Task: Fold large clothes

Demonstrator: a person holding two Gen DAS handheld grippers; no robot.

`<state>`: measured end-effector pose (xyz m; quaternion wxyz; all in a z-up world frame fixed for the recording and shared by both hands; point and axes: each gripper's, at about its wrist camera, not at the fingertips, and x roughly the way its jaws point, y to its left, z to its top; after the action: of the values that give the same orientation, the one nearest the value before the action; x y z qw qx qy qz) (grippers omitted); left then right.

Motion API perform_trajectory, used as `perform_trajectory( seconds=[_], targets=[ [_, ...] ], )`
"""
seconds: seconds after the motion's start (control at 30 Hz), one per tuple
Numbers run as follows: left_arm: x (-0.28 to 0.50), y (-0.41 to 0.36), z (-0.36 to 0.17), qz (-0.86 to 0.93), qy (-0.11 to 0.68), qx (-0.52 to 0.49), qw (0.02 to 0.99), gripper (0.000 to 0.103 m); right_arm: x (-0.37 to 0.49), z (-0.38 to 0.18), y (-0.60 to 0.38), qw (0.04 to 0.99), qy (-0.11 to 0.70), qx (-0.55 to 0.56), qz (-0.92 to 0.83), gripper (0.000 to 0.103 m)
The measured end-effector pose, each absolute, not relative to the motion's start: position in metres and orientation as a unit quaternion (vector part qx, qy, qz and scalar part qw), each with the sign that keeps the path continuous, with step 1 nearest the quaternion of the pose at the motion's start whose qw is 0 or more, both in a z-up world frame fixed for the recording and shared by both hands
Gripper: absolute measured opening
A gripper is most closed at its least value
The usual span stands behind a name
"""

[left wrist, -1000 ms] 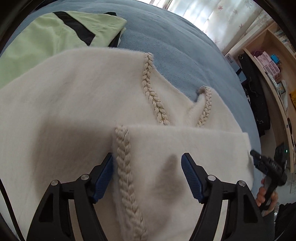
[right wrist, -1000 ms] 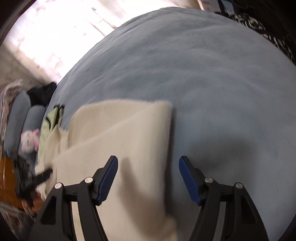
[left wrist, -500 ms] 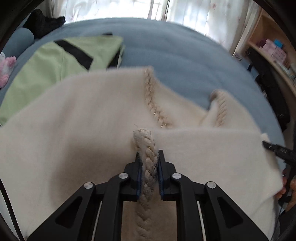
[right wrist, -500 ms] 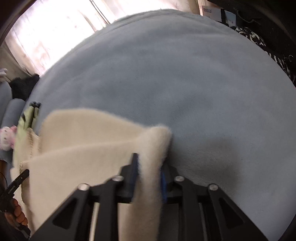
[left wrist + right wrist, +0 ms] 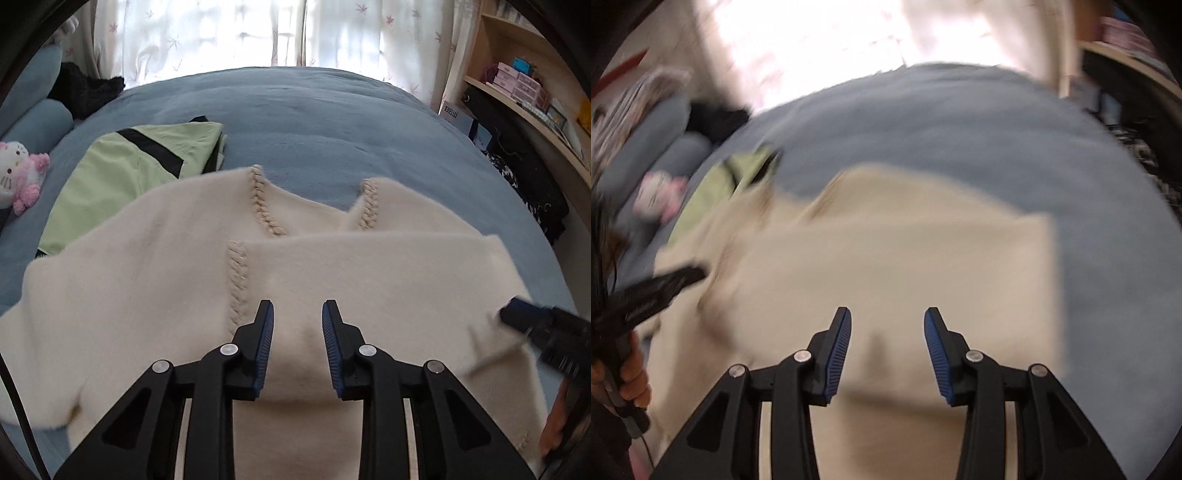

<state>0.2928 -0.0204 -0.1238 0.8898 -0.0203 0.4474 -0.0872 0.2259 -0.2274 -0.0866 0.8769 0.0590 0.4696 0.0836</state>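
The cream sweater (image 5: 155,280) is lying spread across the blue bed (image 5: 314,122), and its lower part is now sitting doubled over the body, the folded edge running straight across just below the braided neckline trim (image 5: 264,206). Half a second ago both claws were pinching that edge, the left one clamped right on the braid; now the left gripper (image 5: 297,317) is hanging above the cloth with its jaws parted and nothing between them, having just been opening. The right gripper (image 5: 887,325) is doing the same over the far corner of the fold, jaws apart and empty, just opening too, though its view is smeared with motion. Both seem to be lifting away from the fabric. So the fold looks dropped and released, and I'd judge this step finished, with another fold still likely needed to make the bundle compact. Beyond the sweater, a green garment (image 5: 136,166) with a black stripe is lying folded toward the pillows, and a small plush toy (image 5: 22,170) is sitting at the bed's left edge.
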Motion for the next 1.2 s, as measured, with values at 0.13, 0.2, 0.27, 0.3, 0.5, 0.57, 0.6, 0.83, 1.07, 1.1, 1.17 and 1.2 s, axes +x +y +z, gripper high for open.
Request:
perform_trajectory(
  seconds=[0.13, 0.2, 0.27, 0.3, 0.5, 0.57, 0.6, 0.83, 1.07, 1.1, 1.17, 1.2],
  targets=[
    [0.280, -0.037, -0.150, -0.082, 0.469, -0.026, 0.879, 0.026, 0.220, -0.114, -0.195, 0.866, 0.492, 0.016, 0.086, 0.041],
    [0.282, -0.036, -0.166, -0.044, 0.481, -0.010, 0.876, 0.026, 0.216, -0.119, -0.201, 0.868, 0.492, 0.013, 0.069, 0.041],
    [0.281, -0.026, -0.174, -0.030, 0.481, -0.016, 0.876, 0.026, 0.211, -0.115, -0.222, 0.871, 0.490, 0.014, 0.039, 0.041],
    [0.280, -0.017, -0.174, -0.026, 0.478, -0.027, 0.878, 0.026, 0.207, -0.114, -0.242, 0.874, 0.486, 0.008, 0.004, 0.041],
    [0.278, 0.008, -0.173, -0.052, 0.485, -0.063, 0.871, 0.016, 0.188, -0.119, -0.327, 0.868, 0.490, 0.068, -0.038, 0.000],
    [0.278, 0.008, -0.174, -0.050, 0.486, -0.062, 0.870, 0.016, 0.184, -0.114, -0.333, 0.870, 0.486, 0.056, -0.059, 0.000],
    [0.280, 0.009, -0.174, -0.049, 0.487, -0.063, 0.870, 0.016, 0.182, -0.113, -0.334, 0.871, 0.482, 0.034, -0.093, 0.011],
    [0.280, -0.003, -0.173, -0.047, 0.488, -0.039, 0.871, 0.024, 0.181, -0.117, -0.348, 0.866, 0.484, 0.087, -0.092, 0.013],
    [0.272, -0.010, -0.165, -0.042, 0.492, -0.034, 0.869, 0.042, 0.181, -0.113, -0.339, 0.860, 0.491, 0.097, -0.099, 0.013],
    [0.271, -0.011, -0.164, -0.040, 0.493, -0.032, 0.869, 0.043, 0.179, -0.111, -0.338, 0.858, 0.495, 0.100, -0.099, 0.013],
    [0.266, -0.011, -0.160, -0.036, 0.490, -0.028, 0.870, 0.045, 0.177, -0.108, -0.333, 0.857, 0.496, 0.103, -0.095, 0.013],
    [0.262, -0.010, -0.158, -0.035, 0.488, -0.027, 0.872, 0.046, 0.175, -0.106, -0.330, 0.856, 0.497, 0.103, -0.094, 0.013]
  ],
)
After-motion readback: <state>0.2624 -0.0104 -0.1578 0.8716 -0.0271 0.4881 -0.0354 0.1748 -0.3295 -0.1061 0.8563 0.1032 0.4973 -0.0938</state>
